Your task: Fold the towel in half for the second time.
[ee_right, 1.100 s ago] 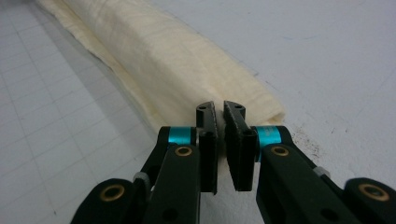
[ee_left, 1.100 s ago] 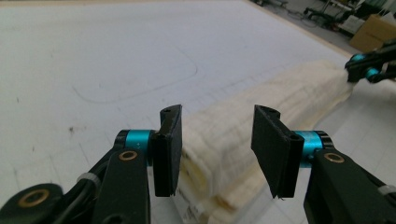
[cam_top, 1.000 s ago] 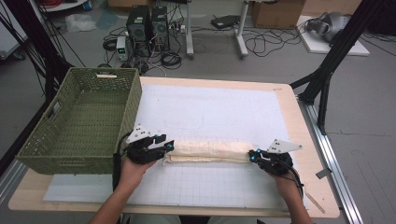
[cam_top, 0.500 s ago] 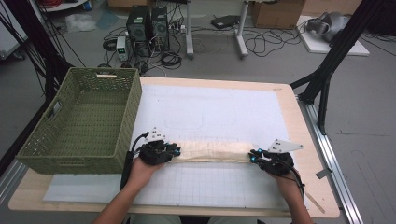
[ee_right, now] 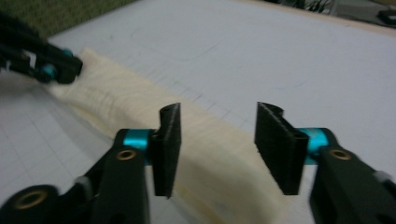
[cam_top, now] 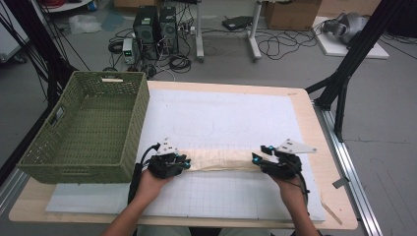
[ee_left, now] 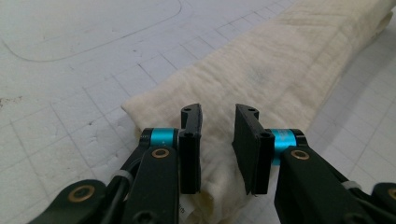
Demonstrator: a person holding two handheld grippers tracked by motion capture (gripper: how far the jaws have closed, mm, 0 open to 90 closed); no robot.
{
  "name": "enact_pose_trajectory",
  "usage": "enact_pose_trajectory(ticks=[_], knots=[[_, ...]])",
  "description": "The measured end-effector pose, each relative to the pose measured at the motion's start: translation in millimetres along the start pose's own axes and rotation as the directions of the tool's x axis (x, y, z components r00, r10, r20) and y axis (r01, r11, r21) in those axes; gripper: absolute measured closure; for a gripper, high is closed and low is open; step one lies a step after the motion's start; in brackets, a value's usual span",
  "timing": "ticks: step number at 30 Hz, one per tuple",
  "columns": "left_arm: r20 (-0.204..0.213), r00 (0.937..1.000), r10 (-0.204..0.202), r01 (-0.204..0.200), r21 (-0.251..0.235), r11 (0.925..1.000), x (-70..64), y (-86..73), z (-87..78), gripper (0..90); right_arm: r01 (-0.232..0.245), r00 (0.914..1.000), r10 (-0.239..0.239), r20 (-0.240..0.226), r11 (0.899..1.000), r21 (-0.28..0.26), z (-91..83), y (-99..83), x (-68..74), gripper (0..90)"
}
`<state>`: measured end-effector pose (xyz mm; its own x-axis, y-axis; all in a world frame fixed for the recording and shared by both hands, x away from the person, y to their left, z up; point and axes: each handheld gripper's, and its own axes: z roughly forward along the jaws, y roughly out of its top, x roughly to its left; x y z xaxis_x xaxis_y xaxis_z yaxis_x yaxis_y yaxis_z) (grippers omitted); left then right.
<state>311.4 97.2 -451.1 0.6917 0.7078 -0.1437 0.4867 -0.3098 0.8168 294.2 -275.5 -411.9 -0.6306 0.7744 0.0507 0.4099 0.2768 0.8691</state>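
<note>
item: folded cream cloth (cam_top: 221, 160), lying flat on the desk (cam_top: 314, 128) mat between my two grippers. left gripper (ee_left: 217, 135) and right gripper (ee_right: 217, 140): fingers spread, straddling each end (nothing pinched). step: grasping. next i judge both must close together, then lift toward the basket (cam_top: 83, 128).

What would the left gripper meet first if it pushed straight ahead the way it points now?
Probably the folded cream cloth: the left gripper has open fingers already over its near end, and the cloth runs on ahead.
</note>
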Motion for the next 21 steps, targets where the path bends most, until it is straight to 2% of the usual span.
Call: enact_pose_trajectory(ticks=[2,5,9,11,17,21], knots=[[-0.001,1.0,0.0,0.0,0.002,1.0,0.1,-0.1,-0.2,71.6,0.025,0.9997,-0.024,-0.001,0.998,0.051,14.9,0.5,8.3,58.2],[-0.006,0.9999,-0.009,0.009,0.005,0.9999,0.8,-0.2,-0.4,72.9,0.034,0.9994,-0.034,0.0,0.995,0.098,24.6,-1.9,10.3,61.0],[-0.01,0.9998,-0.017,0.017,0.008,0.9998,1.4,-0.3,-0.2,74.6,0.048,0.9984,-0.052,0.021,0.987,0.155,28.0,-13.3,5.4,63.7],[-0.008,0.9997,-0.024,0.024,0.007,0.9997,1.8,-0.4,-0.1,75.2,0.034,0.9984,-0.042,0.037,0.982,0.188,27.5,-21.8,-0.5,63.7],[-0.01,0.9996,-0.027,0.027,0.011,0.9996,2.8,-0.3,0.0,75.9,0.02,0.9978,-0.031,0.059,0.984,0.176,15.9,-31.2,-14.0,62.7],[-0.014,0.9995,-0.03,0.03,0.008,0.9995,1.8,-0.4,0.5,76.2,0.018,0.9979,-0.028,0.058,0.986,0.166,8.5,-35.9,-20.7,62.5]])
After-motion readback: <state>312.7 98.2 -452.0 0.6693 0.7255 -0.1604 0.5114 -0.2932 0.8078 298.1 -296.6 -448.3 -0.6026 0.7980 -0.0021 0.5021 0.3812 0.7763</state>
